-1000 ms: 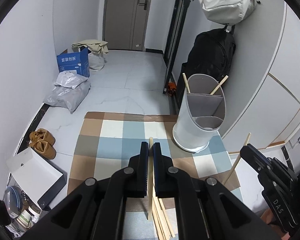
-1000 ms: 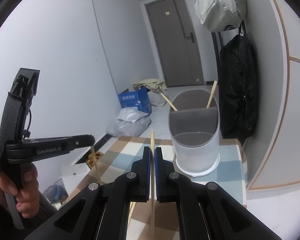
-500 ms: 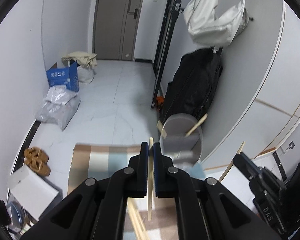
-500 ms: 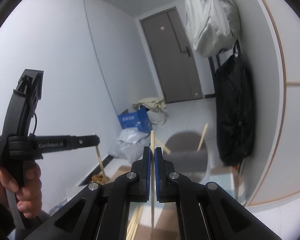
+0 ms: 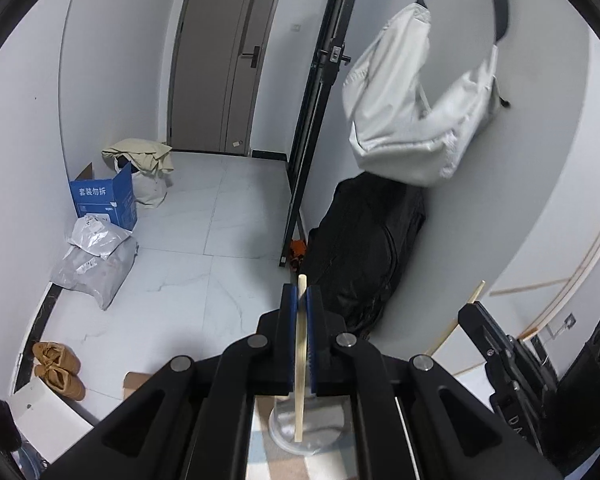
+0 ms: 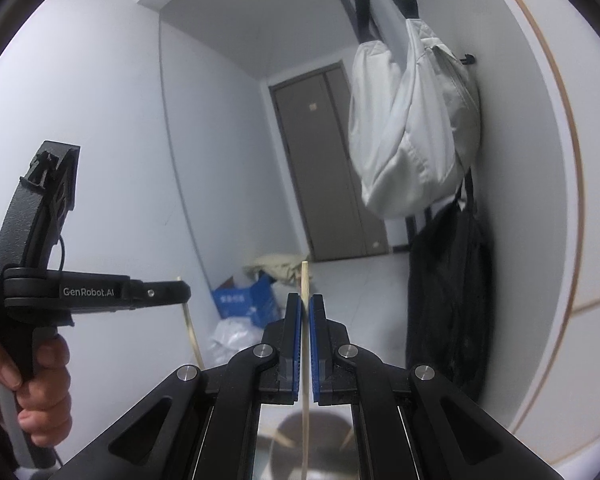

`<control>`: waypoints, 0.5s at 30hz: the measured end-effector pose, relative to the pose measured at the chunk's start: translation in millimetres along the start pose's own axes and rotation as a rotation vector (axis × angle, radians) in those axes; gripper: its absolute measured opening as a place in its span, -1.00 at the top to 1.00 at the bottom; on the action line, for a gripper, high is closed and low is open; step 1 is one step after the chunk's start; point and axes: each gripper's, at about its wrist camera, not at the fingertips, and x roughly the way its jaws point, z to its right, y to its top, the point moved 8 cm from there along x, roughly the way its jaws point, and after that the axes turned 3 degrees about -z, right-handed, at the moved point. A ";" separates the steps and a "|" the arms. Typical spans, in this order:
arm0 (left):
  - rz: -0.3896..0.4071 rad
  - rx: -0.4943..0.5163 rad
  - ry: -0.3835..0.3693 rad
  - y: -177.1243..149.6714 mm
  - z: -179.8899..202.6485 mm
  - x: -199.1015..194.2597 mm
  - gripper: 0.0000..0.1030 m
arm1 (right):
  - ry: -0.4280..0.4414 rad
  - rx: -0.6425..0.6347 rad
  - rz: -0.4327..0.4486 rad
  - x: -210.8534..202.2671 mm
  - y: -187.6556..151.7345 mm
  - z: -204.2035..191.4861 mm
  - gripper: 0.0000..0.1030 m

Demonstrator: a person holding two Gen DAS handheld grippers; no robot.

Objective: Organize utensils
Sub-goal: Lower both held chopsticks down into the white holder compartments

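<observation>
My left gripper (image 5: pixel 301 294) is shut on a pale wooden chopstick (image 5: pixel 299 364) that stands upright between its blue pads. Below it, between the gripper's arms, shows the white utensil holder (image 5: pixel 304 428) on the checked mat. My right gripper (image 6: pixel 305 300) is shut on another chopstick (image 6: pixel 305 360), also upright, above the holder (image 6: pixel 312 440), whose two earlier chopsticks lean out. The left gripper (image 6: pixel 180 290) appears in the right wrist view at the left, held by a hand (image 6: pixel 40 392). The right gripper (image 5: pixel 470 310) shows at the right of the left wrist view with its chopstick (image 5: pixel 458 322).
A black bag (image 5: pixel 364 248) and a light grey bag (image 5: pixel 416 120) hang on the right wall. On the tiled floor lie a blue box (image 5: pixel 104 200), grey parcels (image 5: pixel 92 264), brown shoes (image 5: pixel 56 364) and white cardboard (image 5: pixel 48 420). A dark door (image 5: pixel 216 60) closes the hallway.
Both grippers have risen with their chopsticks. The holder and mat have slid down to the bottom edge of both views, and the hanging bags and door now fill the upper parts.
</observation>
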 end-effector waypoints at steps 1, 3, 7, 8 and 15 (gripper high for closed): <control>-0.002 -0.009 -0.010 3.2 -0.6 6.0 0.99 | -0.001 -0.001 0.007 7.0 3.6 3.0 0.94; -0.001 -0.016 -0.008 3.6 -2.8 13.1 0.99 | -0.006 -0.009 0.017 23.0 7.1 8.7 0.94; -0.001 -0.025 -0.012 4.8 -8.2 33.1 0.99 | -0.021 -0.013 0.012 47.2 0.5 17.2 0.94; -0.005 -0.026 -0.013 4.3 -9.8 38.5 0.99 | -0.021 -0.010 0.009 52.8 -2.1 19.9 0.94; -0.034 -0.018 0.002 -3.1 -17.3 65.6 0.99 | -0.025 0.004 -0.023 76.0 -25.0 34.7 0.94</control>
